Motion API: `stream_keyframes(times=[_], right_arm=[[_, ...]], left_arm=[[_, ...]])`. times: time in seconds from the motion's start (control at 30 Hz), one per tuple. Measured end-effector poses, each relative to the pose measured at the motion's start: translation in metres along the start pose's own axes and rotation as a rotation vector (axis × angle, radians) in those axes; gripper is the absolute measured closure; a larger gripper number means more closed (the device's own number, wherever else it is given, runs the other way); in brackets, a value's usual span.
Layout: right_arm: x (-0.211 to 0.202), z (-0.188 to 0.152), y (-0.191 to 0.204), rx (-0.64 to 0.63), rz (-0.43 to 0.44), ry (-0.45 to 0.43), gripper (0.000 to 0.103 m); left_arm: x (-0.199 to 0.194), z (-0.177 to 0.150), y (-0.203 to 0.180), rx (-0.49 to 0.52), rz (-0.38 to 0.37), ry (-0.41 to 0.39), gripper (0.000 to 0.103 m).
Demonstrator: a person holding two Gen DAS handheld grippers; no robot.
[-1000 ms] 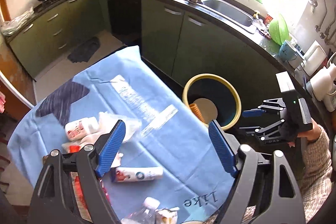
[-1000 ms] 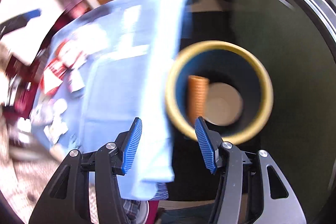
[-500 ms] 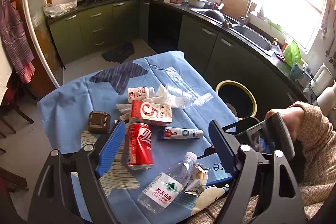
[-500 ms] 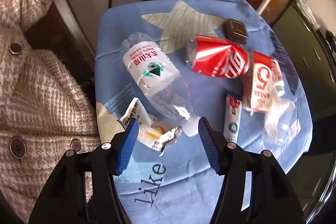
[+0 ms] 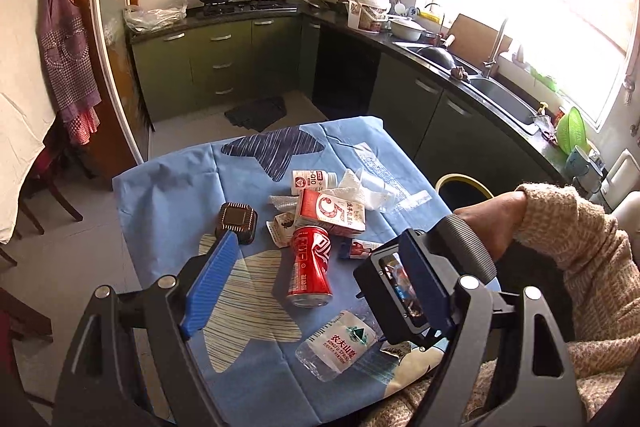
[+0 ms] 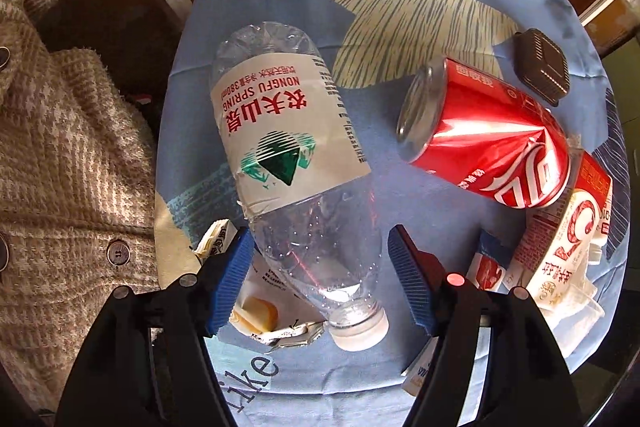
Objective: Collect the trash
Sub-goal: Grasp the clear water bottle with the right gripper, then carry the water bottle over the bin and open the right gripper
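Trash (image 5: 310,227) on blue tablecloth (image 5: 168,195), kitchen

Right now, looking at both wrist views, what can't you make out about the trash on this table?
- Bin: left wrist view shows only a strip of rim; the person's hand hides the inside.
- Tube: left wrist view, half hidden behind the right tongs.
- Torn wrapper: right wrist view, lying under the water bottle, print unreadable.
- Small carton: right wrist view, mostly hidden by a tong finger.
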State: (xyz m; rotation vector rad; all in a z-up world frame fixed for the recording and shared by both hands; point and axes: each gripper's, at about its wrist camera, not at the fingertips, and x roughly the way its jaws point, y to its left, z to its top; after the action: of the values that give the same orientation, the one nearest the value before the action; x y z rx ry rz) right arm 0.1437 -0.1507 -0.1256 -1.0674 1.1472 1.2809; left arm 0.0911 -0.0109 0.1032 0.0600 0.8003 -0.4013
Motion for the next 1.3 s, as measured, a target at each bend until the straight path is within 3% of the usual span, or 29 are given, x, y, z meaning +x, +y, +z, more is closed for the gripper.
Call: stream_keyframes(times=[0.2, 0.33, 0.67, 0.8, 0.9, 1.03, 1.3], right_arm=[[0.017, 0.015, -0.002, -0.02, 0.047, 0.009, 0.031], [0.016, 0.011, -0.018, 0.068, 0.07, -0.047, 0.034], [-0.022, -0.024, -0.013, 0.116, -0.031, -0.112, 0.035], [-0.051, -0.043, -0.009, 0.195, -0.091, -0.16, 0.035], [-0.073, -0.076, -0.019, 0.295, -0.17, -0.168, 0.035], [-0.09, -0.152, -0.042, 0.512, -0.26, -0.136, 0.035], [-0.073, -0.334, -0.074, 0.936, -0.378, 0.175, 0.035]], left_arm=[[0.004, -0.003, 0.0, 0.002, -0.017, 0.012, 0.025], [0.008, -0.006, 0.0, 0.005, -0.022, 0.025, 0.024], [0.006, -0.007, 0.002, -0.005, -0.022, 0.013, 0.024], [0.006, -0.007, -0.005, 0.01, -0.03, 0.012, 0.023], [0.009, -0.006, -0.013, 0.028, -0.042, 0.018, 0.023], [0.017, -0.006, -0.021, 0.049, -0.067, 0.032, 0.023], [0.039, -0.003, -0.038, 0.079, -0.112, 0.069, 0.022]])
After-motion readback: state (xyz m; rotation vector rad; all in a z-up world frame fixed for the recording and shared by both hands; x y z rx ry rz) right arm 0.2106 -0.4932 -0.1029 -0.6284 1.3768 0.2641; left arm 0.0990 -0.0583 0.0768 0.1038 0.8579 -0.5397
